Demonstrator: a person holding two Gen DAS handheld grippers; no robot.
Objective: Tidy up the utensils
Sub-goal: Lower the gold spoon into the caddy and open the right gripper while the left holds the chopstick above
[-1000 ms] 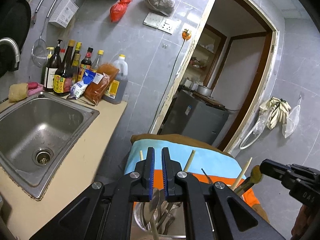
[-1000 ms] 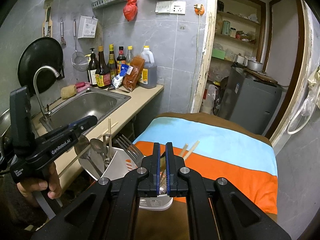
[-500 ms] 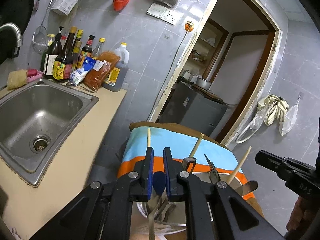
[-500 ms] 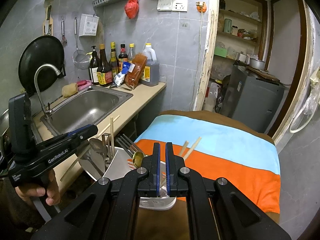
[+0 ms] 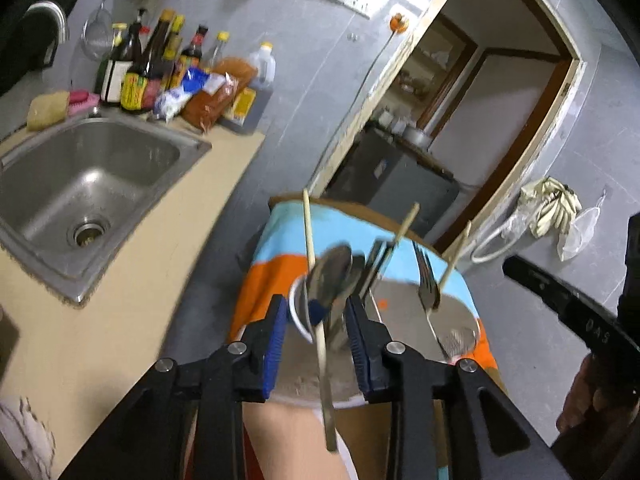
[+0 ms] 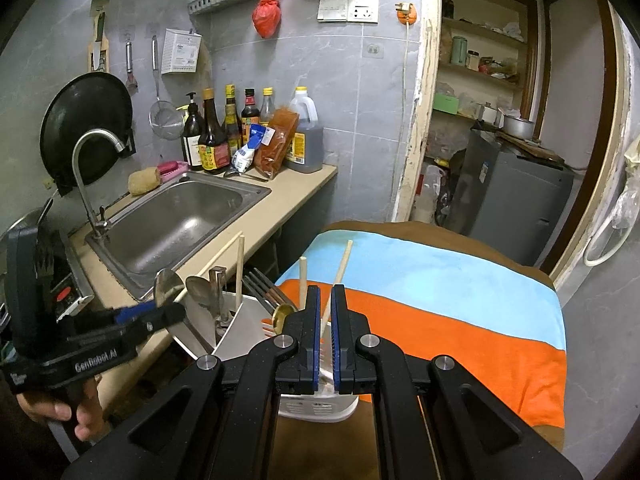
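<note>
Right now the left gripper [image 5: 316, 332] is opening over the holder [image 6: 240, 328], a spoon [image 5: 330, 276] loose between its jaws: a drop-off, I'd say. The right gripper [image 6: 326, 336] sits nearly shut around a chopstick [image 6: 338, 280]. Next: back the left out clear.
</note>
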